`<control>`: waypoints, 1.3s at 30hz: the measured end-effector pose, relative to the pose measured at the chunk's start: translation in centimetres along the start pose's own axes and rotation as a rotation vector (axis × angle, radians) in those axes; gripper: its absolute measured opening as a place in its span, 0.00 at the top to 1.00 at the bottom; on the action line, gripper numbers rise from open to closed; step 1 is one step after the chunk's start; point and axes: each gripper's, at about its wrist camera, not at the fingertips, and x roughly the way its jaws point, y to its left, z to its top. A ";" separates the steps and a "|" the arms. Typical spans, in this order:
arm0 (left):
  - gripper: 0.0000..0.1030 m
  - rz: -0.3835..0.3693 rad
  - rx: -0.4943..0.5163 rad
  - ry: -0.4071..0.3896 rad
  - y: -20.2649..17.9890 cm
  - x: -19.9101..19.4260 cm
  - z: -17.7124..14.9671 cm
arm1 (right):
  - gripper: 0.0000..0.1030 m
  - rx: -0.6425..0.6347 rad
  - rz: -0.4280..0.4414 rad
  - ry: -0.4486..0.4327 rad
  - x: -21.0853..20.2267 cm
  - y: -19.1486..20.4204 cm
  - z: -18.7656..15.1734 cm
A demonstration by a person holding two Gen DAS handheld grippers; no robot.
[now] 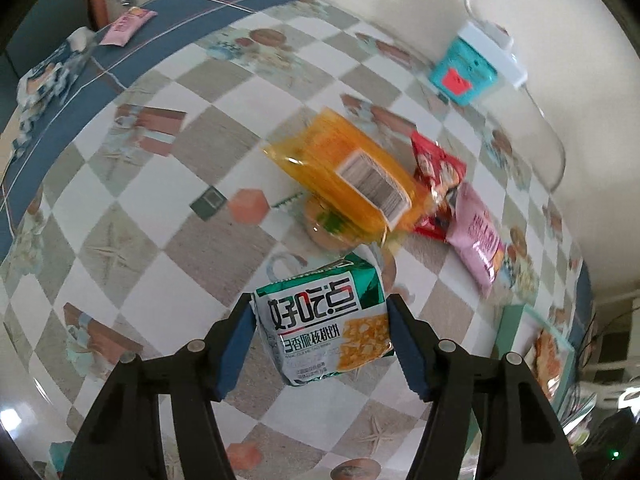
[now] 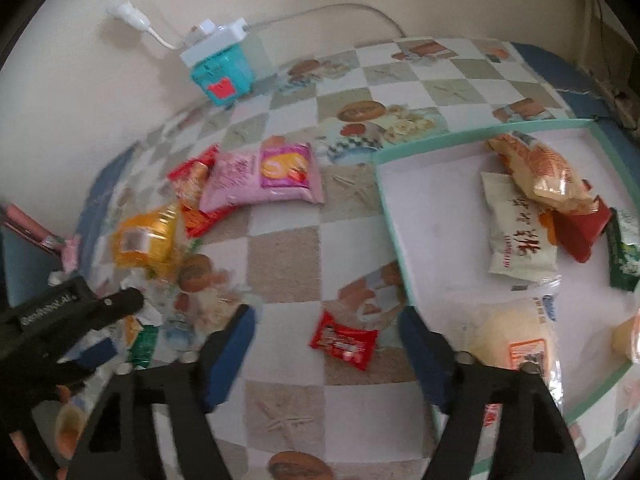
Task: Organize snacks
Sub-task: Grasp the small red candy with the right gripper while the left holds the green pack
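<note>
Fingers of your left gripper [image 1: 321, 330] clamp a green-and-white biscuit packet [image 1: 326, 320], raised off the checkered tablecloth [image 1: 168, 168]. Your right gripper [image 2: 326, 350] stands parted around a small red candy wrapper [image 2: 344, 341] lying on the cloth, pads not touching it. Just right of it, the shallow mint-rimmed tray [image 2: 390, 216] holds a cream pouch [image 2: 516, 236], an orange bag [image 2: 540, 172] and others. An orange packet [image 1: 344, 172] and pink sachet [image 1: 476, 232] lie nearby.
</note>
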 end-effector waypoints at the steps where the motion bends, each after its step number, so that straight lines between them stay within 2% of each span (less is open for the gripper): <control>1: 0.35 -0.006 -0.004 -0.003 0.3 -0.1 0.3 | 0.29 0.001 0.011 0.000 0.0 0.0 0.0; 4: 0.35 -0.017 -0.011 -0.014 0.5 -0.5 0.4 | 0.37 -0.018 0.018 0.023 0.5 0.5 -0.2; 11: 0.35 -0.039 -0.040 0.003 1.1 0.0 0.5 | 0.47 -0.036 -0.011 0.079 2.5 0.6 -0.7; 15: 0.35 -0.048 -0.052 0.008 1.6 -0.1 0.7 | 0.48 -0.045 -0.054 0.092 3.4 0.6 -0.8; 21: 0.35 -0.060 -0.066 0.013 1.9 0.0 0.8 | 0.56 -0.098 -0.122 0.099 4.2 1.4 -1.1; 25: 0.35 -0.063 -0.067 0.014 2.0 -0.1 0.8 | 0.70 -0.131 -0.155 0.095 4.3 1.9 -1.3; 27: 0.35 -0.063 -0.067 0.011 2.0 -0.2 0.9 | 0.74 -0.137 -0.164 0.093 4.3 1.9 -1.3; 31: 0.35 -0.064 -0.066 0.000 2.0 -0.7 1.0 | 0.79 -0.119 -0.160 0.086 4.1 1.6 -1.2; 39: 0.35 -0.064 -0.053 -0.031 1.7 -1.9 1.0 | 0.79 -0.068 -0.096 0.049 1.8 1.0 -0.3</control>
